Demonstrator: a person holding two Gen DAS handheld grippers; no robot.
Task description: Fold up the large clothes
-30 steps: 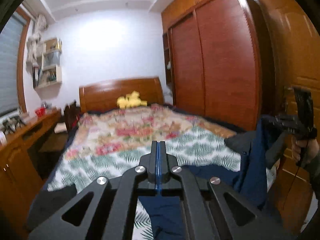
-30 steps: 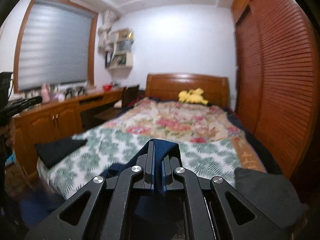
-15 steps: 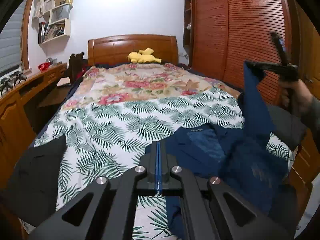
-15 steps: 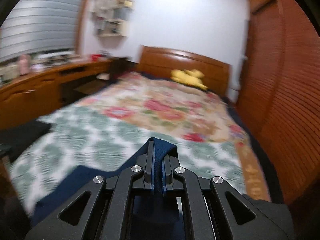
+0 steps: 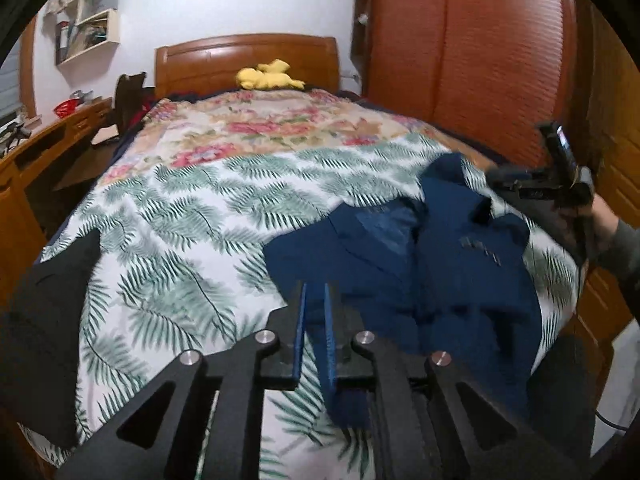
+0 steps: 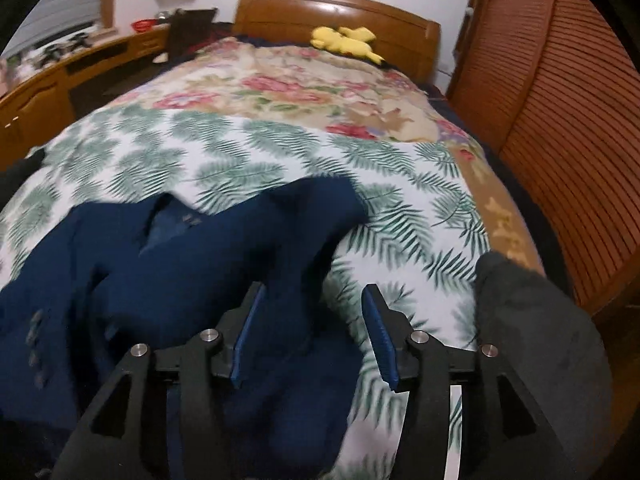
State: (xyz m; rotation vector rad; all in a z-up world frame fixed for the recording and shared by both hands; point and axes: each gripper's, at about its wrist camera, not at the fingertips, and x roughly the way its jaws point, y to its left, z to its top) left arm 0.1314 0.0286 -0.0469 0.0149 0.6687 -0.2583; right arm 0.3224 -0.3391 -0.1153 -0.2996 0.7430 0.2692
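Both tongs have let go of the blue suit jacket (image 6: 192, 264), which now lies crumpled on the leafy bedspread (image 5: 192, 216) at the foot of the bed. Left tongs (image 5: 314, 320) are open a little. Right tongs (image 6: 312, 332) are wide and nearer, right over it. It stretches sideways between them.
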